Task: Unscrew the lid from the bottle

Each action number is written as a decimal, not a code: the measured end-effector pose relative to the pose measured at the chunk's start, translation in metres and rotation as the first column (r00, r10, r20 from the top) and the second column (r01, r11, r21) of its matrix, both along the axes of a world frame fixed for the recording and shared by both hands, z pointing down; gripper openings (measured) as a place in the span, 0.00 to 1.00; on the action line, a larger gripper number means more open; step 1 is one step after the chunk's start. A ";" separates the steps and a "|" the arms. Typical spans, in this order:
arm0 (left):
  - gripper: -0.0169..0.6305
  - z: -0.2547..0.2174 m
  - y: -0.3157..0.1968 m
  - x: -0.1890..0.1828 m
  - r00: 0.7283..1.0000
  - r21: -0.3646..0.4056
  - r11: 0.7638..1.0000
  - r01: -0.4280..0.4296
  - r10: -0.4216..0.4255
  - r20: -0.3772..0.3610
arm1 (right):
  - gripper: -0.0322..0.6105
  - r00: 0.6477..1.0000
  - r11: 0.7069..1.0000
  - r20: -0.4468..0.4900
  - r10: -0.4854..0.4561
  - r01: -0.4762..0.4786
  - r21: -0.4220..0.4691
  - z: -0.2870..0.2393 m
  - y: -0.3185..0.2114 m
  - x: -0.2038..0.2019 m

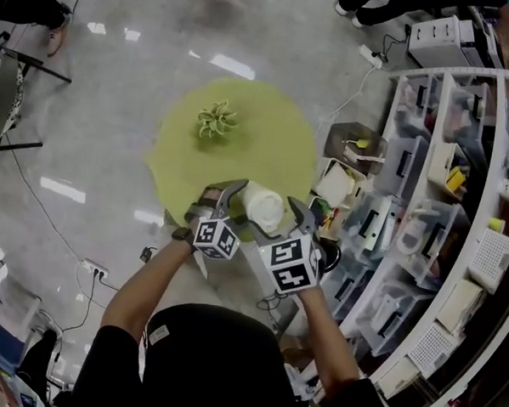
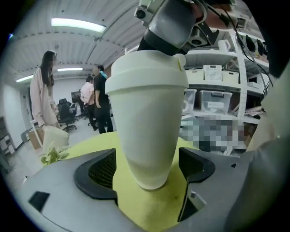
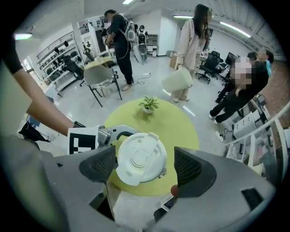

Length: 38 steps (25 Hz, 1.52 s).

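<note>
A white bottle (image 1: 263, 207) with a white lid stands upright near the front edge of a round green table (image 1: 267, 131). In the left gripper view the bottle's body (image 2: 147, 131) rises between the wide-spread jaws of my left gripper (image 2: 145, 168), with a gap on each side. From above, the right gripper view looks down on the lid (image 3: 140, 157); my right gripper (image 3: 142, 165) is open around it, its left pad close to the rim and its right pad apart. In the head view the left gripper (image 1: 225, 197) is left of the bottle and the right gripper (image 1: 298, 219) right of it.
A small potted plant (image 1: 215, 120) sits at the table's far side. Curved shelves with plastic bins (image 1: 424, 207) stand at the right, and boxes (image 1: 341, 182) lie on the floor beside the table. Cables and a power strip (image 1: 93, 271) lie at the left. People (image 3: 192, 45) stand in the background.
</note>
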<state>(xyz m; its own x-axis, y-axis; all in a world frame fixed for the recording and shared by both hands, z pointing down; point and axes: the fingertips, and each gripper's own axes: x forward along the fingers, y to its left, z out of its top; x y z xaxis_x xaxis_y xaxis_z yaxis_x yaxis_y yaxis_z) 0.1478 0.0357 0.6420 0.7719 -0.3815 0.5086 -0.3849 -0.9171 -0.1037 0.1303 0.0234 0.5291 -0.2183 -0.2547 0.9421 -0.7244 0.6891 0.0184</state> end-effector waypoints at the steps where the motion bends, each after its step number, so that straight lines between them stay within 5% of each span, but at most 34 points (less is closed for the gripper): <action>1: 0.70 0.000 -0.001 0.004 1.000 0.014 1.000 -0.004 0.004 -0.003 | 0.68 1.000 1.000 -0.010 -0.008 0.008 -0.009 0.003 0.001 -0.002; 18: 0.64 0.006 -0.002 0.023 0.998 0.009 0.999 -0.031 0.032 -0.056 | 0.64 0.989 0.990 -0.087 -0.117 0.110 -0.088 0.020 0.008 -0.006; 24: 0.64 0.004 -0.004 0.023 0.997 0.012 0.999 -0.048 0.049 -0.059 | 0.63 0.944 0.947 -0.101 -0.315 0.306 -0.097 0.023 0.012 -0.007; 29: 0.64 0.005 -0.003 0.023 0.997 0.007 0.999 -0.051 0.051 -0.057 | 0.63 0.811 0.821 -0.134 -0.570 0.559 -0.112 0.024 0.018 -0.009; 35: 0.64 0.005 -0.002 0.023 0.997 0.000 0.999 -0.051 0.051 -0.056 | 0.63 0.502 0.524 -0.169 -0.848 0.841 -0.134 0.025 0.029 -0.008; 38: 0.64 0.005 -0.002 0.023 0.997 -0.004 0.999 -0.052 0.051 -0.059 | 0.63 0.416 0.446 -0.190 -0.889 0.880 -0.160 0.027 0.032 -0.007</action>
<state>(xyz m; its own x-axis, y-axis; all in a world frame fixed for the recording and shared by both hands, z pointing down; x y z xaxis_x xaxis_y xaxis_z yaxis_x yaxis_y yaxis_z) 0.1712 0.0340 0.6466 0.8189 -0.3379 0.4640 -0.3425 -0.9363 -0.0773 0.1236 0.0550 0.5557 -0.1011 -0.0140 0.9948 0.3095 0.9499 0.0448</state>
